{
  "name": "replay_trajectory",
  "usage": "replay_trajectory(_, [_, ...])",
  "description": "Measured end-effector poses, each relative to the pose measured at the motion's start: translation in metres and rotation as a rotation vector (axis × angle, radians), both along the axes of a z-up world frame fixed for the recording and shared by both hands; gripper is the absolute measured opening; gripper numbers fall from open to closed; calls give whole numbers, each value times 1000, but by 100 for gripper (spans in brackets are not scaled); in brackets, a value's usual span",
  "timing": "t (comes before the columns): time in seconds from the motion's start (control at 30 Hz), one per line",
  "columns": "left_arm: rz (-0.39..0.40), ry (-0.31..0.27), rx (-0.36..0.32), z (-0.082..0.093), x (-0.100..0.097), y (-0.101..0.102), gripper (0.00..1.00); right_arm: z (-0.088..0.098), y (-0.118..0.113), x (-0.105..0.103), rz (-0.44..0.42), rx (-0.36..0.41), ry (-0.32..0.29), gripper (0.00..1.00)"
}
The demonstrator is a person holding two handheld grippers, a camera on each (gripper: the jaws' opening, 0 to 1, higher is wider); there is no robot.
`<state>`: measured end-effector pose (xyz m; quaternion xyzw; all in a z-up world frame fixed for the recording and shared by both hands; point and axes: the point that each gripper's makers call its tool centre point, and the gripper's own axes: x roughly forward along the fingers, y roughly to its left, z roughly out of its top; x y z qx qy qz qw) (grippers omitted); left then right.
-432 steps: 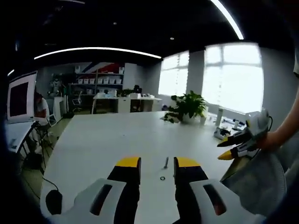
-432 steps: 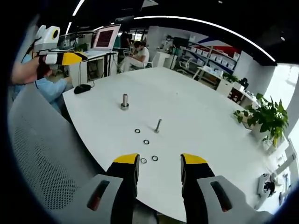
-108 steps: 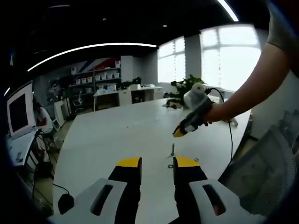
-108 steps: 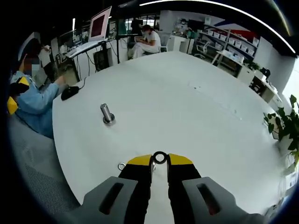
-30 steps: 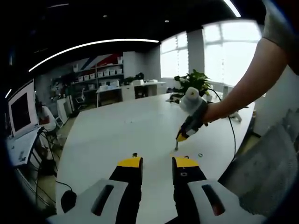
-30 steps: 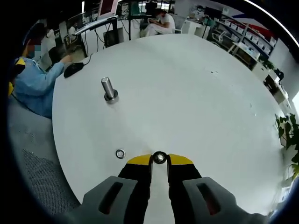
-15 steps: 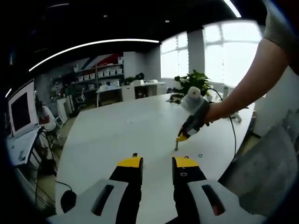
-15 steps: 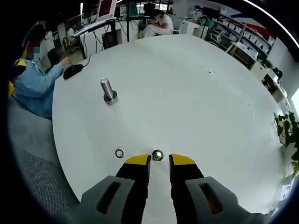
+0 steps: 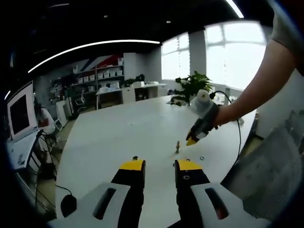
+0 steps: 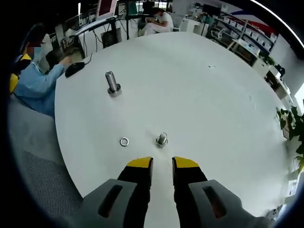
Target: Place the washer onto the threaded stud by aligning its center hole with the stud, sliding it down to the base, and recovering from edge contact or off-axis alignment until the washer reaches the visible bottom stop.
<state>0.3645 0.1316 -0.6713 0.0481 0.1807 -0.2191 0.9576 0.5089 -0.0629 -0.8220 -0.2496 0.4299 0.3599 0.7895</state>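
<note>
Table white, bare but for stud, washer, office beyond.

stud upright on table, washer seated at base | spare washer flat just beside

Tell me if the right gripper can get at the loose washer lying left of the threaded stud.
Probably yes. The right gripper is open and empty, and the washer lies flat on bare table, apart from the stud.
</note>
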Motion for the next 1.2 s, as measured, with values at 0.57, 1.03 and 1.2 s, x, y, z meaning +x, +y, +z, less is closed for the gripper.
replay_trajectory(0.57, [-12,-24,-1,5,-1,-2,23,-4,-24,-33,-53,-13,20,19])
replay_trajectory(1.03, [-16,-27,0,6,-2,-3,23,-13,-33,-46,-75,-20,39,20])
replay_trajectory(1.2, [-18,-29,6,6,-2,-3,23,-14,-34,-49,-76,-20,43,20])
